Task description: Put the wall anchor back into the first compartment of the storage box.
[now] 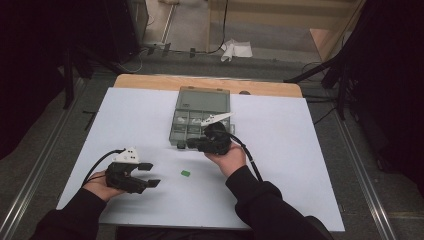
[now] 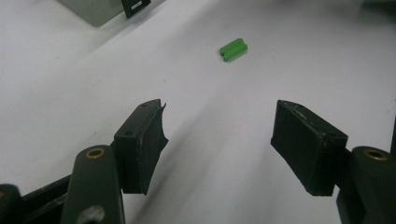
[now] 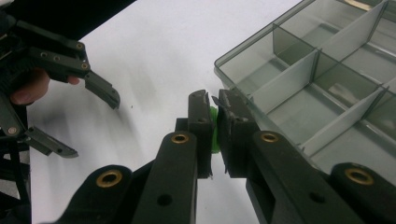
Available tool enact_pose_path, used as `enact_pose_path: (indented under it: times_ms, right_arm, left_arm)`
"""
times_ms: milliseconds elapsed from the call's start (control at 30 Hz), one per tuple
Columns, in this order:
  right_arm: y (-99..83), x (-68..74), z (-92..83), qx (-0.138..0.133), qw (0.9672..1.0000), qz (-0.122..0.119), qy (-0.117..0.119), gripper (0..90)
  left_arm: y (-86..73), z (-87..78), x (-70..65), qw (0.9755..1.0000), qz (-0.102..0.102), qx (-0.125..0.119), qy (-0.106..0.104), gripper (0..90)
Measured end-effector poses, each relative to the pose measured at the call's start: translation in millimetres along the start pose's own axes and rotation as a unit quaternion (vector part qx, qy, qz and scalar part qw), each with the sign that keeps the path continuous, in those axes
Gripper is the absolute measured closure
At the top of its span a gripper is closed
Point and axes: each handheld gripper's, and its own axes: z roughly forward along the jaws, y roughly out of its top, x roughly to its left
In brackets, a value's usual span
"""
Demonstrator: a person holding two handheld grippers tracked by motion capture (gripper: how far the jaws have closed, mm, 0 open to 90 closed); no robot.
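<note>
A small green block (image 1: pixel 185 173) lies loose on the white table top, and in the left gripper view the same green block (image 2: pixel 233 49) rests ahead of the open jaws. My left gripper (image 1: pixel 152 175) rests at the table's near left, open and holding nothing; the left gripper (image 2: pixel 219 135) has only bare table between its pads. My right gripper (image 1: pixel 196 144) hovers at the near edge of the grey compartment box (image 1: pixel 200 117). In its own view the right gripper (image 3: pixel 214 105) is shut on a second green piece (image 3: pixel 214 133), beside the box's corner (image 3: pixel 224 70).
The box's lid stands open toward the far side, and its clear dividers form several compartments (image 3: pixel 308 93). A black latch (image 2: pixel 135 7) sticks out at the box's near edge. The white sheet (image 1: pixel 300 165) covers a wooden table with floor and cables beyond.
</note>
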Motion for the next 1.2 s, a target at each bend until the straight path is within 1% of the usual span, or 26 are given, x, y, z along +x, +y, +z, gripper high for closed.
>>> enact_pose_path:
  times_ms: [100,133,200,233,267,300,333,433,633,867,967,1100,1200]
  right_arm:
    - [2.1,-2.4,0.5,-0.001,1.0,-0.002,-0.001,85.3]
    - [2.9,-3.0,1.0,0.0,1.0,0.0,-0.002,85.3]
    - [4.5,-4.1,1.7,-0.001,1.0,0.001,-0.002,85.3]
    - [5.4,-4.9,1.9,0.0,1.0,-0.001,-0.002,85.2]
    - [6.3,-5.1,1.9,0.001,1.0,0.002,-0.002,85.3]
    - [7.1,-5.8,2.3,-0.001,1.0,0.001,-0.003,85.2]
    - [7.9,-6.7,2.2,-0.001,1.0,0.0,-0.003,85.3]
    - [10.0,-9.5,2.5,-0.002,1.0,0.002,-0.004,85.4]
    - [13.5,-16.1,4.6,-0.006,0.9999,0.006,-0.007,85.4]
    - [21.5,-24.9,9.0,-0.009,0.9998,0.012,-0.013,85.4]
    - [24.3,-28.9,11.7,-0.011,0.9997,0.014,-0.015,85.4]
    - [28.4,-30.7,14.4,-0.009,0.9997,0.018,-0.016,85.4]
    - [32.5,-32.0,17.3,-0.012,0.9997,0.013,-0.016,85.4]
  left_arm:
    - [-1.7,-0.8,0.0,1.0,-0.002,-0.002,0.004,33.0]
    - [-1.5,-2.2,0.1,0.9999,-0.002,0.007,0.008,33.0]
    - [-3.3,-0.7,0.5,0.9999,-0.007,-0.004,0.008,33.0]
    - [-3.9,-0.7,0.8,0.9999,-0.008,-0.003,0.01,33.0]
    - [-3.8,-1.6,1.2,0.9999,-0.007,0.006,0.013,33.0]
    - [-4.9,-0.1,1.5,0.9999,-0.01,-0.003,0.013,33.0]
    - [-5.5,0.5,1.8,0.9998,-0.012,-0.005,0.014,33.0]
    - [-6.4,1.4,2.9,0.9997,-0.016,-0.005,0.017,33.0]
    - [-6.6,2.9,3.7,0.9997,-0.015,-0.003,0.02,33.0]
    - [-6.3,3.0,3.9,0.9996,-0.017,-0.005,0.02,33.0]
    - [-6.6,2.3,4.6,0.9995,-0.02,-0.011,0.02,33.0]
    - [-6.5,2.3,4.9,0.9995,-0.02,-0.011,0.02,33.0]
    - [-6.2,1.1,3.9,0.9995,-0.018,-0.015,0.023,33.0]
